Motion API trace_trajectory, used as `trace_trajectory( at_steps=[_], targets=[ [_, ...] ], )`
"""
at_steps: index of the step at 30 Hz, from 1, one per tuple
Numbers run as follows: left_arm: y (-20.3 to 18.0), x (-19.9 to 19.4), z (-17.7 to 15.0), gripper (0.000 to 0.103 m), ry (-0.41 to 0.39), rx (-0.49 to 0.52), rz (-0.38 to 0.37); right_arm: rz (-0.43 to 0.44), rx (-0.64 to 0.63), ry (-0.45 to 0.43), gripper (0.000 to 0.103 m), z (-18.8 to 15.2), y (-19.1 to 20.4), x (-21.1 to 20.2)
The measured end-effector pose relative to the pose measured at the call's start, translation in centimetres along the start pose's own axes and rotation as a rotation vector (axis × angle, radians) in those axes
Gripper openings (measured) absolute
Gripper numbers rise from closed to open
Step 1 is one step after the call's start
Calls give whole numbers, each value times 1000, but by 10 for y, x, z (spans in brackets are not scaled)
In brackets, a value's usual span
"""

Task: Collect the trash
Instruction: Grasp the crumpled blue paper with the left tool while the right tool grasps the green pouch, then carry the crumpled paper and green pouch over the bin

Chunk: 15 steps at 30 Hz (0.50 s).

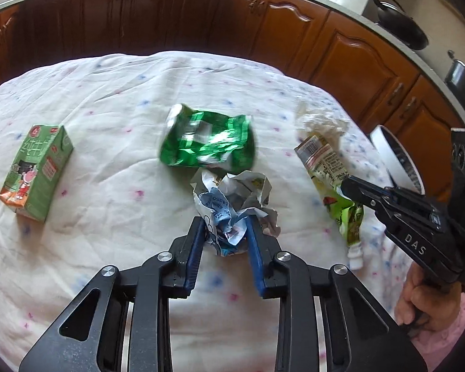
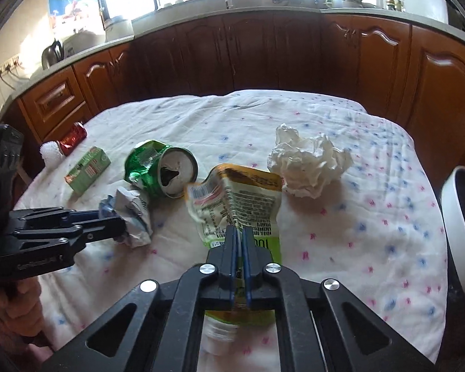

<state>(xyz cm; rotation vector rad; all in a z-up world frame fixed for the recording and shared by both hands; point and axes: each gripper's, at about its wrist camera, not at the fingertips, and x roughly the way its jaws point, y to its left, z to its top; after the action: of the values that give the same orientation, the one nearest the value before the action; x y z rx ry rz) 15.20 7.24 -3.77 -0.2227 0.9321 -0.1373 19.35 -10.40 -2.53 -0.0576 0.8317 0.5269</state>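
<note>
Two grabs at once: my left hand-held gripper (image 1: 224,223) clamps the crumpled paper wrapper (image 1: 232,204) mid-bench, my right hand-held gripper (image 2: 238,232) pinches the green drink pouch (image 2: 235,198), beside the crushed green can (image 2: 158,170) on the spotted cloth (image 2: 356,217).

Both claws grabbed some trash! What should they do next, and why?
Probably lift the right claw and swing it to the white bin beside the table. It is already shut on the juice pouch, and the bin is on its side. The left claw holds the crumpled paper and could follow.
</note>
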Motion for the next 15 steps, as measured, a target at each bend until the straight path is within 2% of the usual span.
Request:
trace_trajectory(
  at_steps=[5,15],
  targets=[
    [-24,-12,-2,25,-13,48,-50,31,98,-59,2,-16,-12,-37],
    [-97,-12,0,25,-16,193,-134,-45,299,-157,2,-47,-66,-101]
  ],
)
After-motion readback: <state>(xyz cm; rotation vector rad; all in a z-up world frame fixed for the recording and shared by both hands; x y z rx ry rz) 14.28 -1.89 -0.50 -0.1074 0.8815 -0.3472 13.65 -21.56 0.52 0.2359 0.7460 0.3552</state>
